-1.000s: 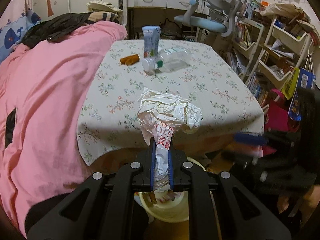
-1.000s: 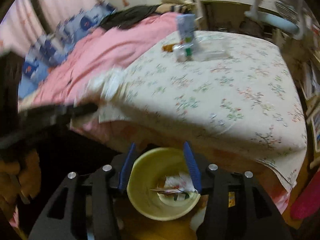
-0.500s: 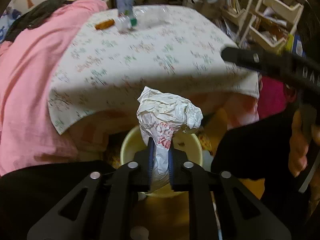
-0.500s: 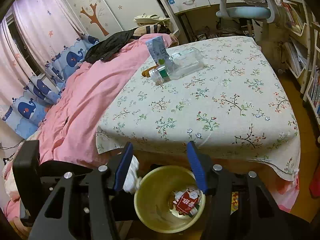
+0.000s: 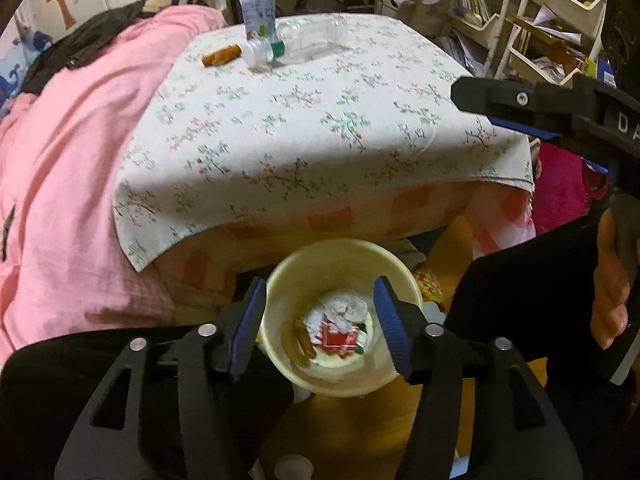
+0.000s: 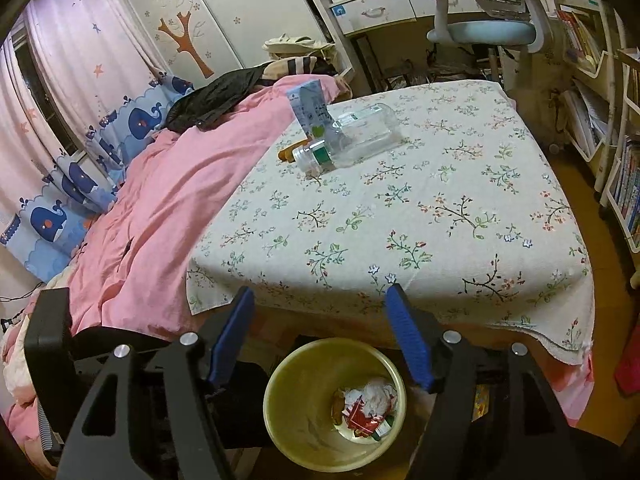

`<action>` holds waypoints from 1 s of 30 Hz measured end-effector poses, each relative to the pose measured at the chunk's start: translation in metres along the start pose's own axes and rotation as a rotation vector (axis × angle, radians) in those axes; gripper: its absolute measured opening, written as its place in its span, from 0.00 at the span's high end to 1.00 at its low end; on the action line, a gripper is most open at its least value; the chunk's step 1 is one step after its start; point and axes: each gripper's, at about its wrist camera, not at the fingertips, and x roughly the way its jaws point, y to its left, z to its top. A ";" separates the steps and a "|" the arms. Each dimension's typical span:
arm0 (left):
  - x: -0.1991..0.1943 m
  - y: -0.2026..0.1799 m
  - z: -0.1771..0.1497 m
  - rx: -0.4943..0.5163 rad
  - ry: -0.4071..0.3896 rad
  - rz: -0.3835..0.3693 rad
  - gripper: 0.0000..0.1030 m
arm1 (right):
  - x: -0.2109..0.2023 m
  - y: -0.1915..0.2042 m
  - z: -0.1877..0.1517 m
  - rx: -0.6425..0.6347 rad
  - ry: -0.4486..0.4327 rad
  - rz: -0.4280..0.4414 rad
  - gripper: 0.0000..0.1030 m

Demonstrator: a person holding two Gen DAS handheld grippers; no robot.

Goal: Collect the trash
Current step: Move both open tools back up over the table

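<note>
Above the yellow bin (image 5: 340, 376), left claw (image 5: 320, 330) now spread wide with nothing between its blue pads, jaws just opened; half a second back, pinched tight on the crumpled white wrapper (image 5: 346, 308). Wrapper now down inside the bin, atop the red packet (image 5: 338, 336) and beside an orange scrap. Right claw (image 6: 322, 334) likewise spread and empty, jaws just widened further, poised over the near edge of the floral worktop (image 6: 400, 208) with the bin below. Far across the worktop, unchanged: clear plastic bottle (image 6: 356, 136) on its side, blue carton (image 6: 310, 110) upright just behind it, orange wrapper (image 6: 292, 150) just beside the bottle's cap.
</note>
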 end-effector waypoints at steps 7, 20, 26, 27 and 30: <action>-0.017 0.000 0.007 0.002 -0.102 0.058 0.33 | -0.002 -0.001 0.001 0.006 -0.020 -0.007 0.34; -0.045 0.032 0.042 -0.129 -0.281 0.164 0.11 | -0.009 0.006 0.008 -0.041 -0.121 -0.100 0.10; -0.045 0.055 0.068 -0.174 -0.345 0.192 0.08 | -0.007 0.012 0.018 -0.084 -0.166 -0.144 0.08; -0.043 0.058 0.073 -0.178 -0.353 0.195 0.08 | -0.006 0.015 0.021 -0.099 -0.173 -0.150 0.08; -0.040 0.068 0.090 -0.191 -0.368 0.200 0.07 | -0.004 0.024 0.037 -0.156 -0.196 -0.156 0.07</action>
